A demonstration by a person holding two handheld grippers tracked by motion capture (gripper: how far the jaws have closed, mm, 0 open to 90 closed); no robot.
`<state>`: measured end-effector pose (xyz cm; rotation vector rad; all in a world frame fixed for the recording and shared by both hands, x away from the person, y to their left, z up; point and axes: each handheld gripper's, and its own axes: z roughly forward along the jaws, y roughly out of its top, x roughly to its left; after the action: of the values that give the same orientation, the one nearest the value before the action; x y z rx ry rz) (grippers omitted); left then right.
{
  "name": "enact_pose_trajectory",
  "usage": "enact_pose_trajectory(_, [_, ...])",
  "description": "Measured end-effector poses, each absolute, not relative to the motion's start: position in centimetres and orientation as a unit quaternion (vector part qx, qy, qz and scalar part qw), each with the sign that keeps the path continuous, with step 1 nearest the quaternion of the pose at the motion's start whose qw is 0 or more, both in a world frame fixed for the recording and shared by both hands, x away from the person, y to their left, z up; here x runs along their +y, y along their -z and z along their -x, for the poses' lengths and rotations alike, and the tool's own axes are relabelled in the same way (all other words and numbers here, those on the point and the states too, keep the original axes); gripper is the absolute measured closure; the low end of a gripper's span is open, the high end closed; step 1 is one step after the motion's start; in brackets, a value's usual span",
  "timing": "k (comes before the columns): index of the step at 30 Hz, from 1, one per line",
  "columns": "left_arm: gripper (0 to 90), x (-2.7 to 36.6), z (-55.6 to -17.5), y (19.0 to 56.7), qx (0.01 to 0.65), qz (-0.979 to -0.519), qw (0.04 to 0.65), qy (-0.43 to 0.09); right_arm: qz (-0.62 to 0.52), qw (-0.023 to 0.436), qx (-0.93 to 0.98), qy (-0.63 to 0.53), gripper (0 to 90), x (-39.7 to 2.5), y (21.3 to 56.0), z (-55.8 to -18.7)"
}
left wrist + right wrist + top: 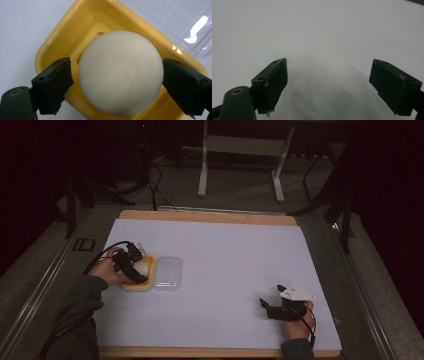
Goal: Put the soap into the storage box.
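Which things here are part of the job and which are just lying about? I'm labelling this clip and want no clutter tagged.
In play:
white ball, between the open left gripper jaws
yellow tray under the ball
clear lid beside the tray, probably its cover

Lying about:
right gripper, open over bare white sheet
table legs behind

White sheet (230,270) over wooden table (210,216)

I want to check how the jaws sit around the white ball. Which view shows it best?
The left gripper view: the white ball is large and sharp there, sitting in the yellow tray, with a jaw on each side. The high view shows it small and partly hidden by the left gripper. The right gripper view faces bare table.
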<state>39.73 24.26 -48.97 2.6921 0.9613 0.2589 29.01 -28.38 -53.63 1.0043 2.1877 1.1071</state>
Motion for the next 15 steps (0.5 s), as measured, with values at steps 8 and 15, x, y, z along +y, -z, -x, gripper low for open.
enact_pose_trajectory(8, [14.7, 25.0, -39.0, 47.2, 0.330, -0.922, 0.173, -0.106, -0.368, 0.244, 0.801, -0.404, 14.9, -28.4, 53.6, -29.0])
enact_pose_trajectory(15, [15.3, 24.9, -38.7, 45.7, 0.320, -0.919, 0.199, -0.113, -0.368, 0.244, 0.801, -0.404, 14.9, -28.4, 53.6, -29.0])
